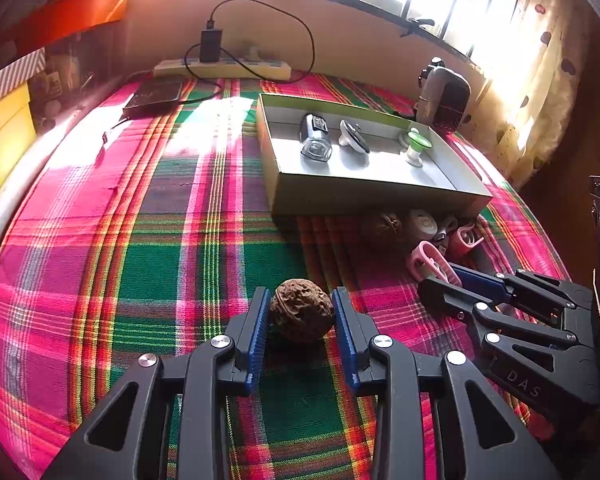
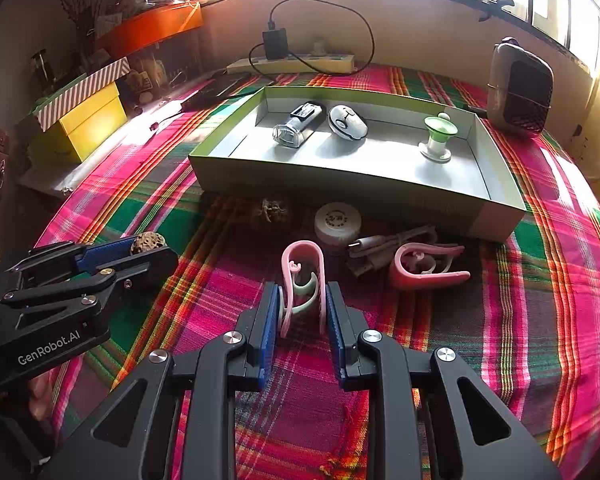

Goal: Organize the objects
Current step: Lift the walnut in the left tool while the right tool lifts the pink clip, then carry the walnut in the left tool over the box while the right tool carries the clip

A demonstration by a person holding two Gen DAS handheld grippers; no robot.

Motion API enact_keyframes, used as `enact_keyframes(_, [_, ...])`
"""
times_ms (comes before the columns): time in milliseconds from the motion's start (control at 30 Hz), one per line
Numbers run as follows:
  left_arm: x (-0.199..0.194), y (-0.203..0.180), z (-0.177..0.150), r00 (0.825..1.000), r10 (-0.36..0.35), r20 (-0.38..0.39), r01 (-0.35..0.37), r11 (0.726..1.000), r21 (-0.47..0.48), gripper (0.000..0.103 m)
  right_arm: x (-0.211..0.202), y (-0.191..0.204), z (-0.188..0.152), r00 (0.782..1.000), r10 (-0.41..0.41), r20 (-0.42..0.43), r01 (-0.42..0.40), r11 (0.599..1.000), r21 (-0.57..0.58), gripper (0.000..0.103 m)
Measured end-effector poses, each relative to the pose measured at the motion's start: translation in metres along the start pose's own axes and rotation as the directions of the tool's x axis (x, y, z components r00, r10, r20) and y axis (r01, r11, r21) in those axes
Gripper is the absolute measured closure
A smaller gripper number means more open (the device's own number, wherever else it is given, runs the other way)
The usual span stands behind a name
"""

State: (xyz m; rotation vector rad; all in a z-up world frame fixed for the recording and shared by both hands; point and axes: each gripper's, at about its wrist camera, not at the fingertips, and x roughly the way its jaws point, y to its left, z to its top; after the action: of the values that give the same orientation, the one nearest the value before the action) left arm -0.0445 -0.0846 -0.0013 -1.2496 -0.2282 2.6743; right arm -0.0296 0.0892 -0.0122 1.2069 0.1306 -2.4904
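Walnut in your left claw, pink clip in your right, both low over the plaid cloth.

Your left gripper pinches the walnut across its middle: hard, light, bumpy, likely to roll. Your right gripper has closed on the pink clip: springy thin plastic, so squeeze gently. The box lies beyond.

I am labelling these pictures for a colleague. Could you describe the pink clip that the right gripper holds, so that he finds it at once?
Start at the open box on the plaid cloth. In front of it lie two pink clips; take the left pink clip, between the right gripper pads. Unlike the other pink clip, it points away from the camera.
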Motion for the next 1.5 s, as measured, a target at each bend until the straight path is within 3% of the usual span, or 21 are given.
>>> enact_keyframes(700, [-0.006, -0.001, 0.002, 1.0, 0.003, 0.009, -0.003, 1.0, 0.01, 0.074, -0.006, -0.004, 0.001, 1.0, 0.026, 0.016, -0.027, 1.0, 0.014, 0.079])
enact_keyframes(1500, [-0.022, -0.027, 0.035, 0.998, 0.005, 0.067, -0.01, 0.997, 0.082, 0.074, -0.027, -0.013, 0.025, 0.996, 0.041, 0.075, -0.04, 0.999, -0.005, 0.079])
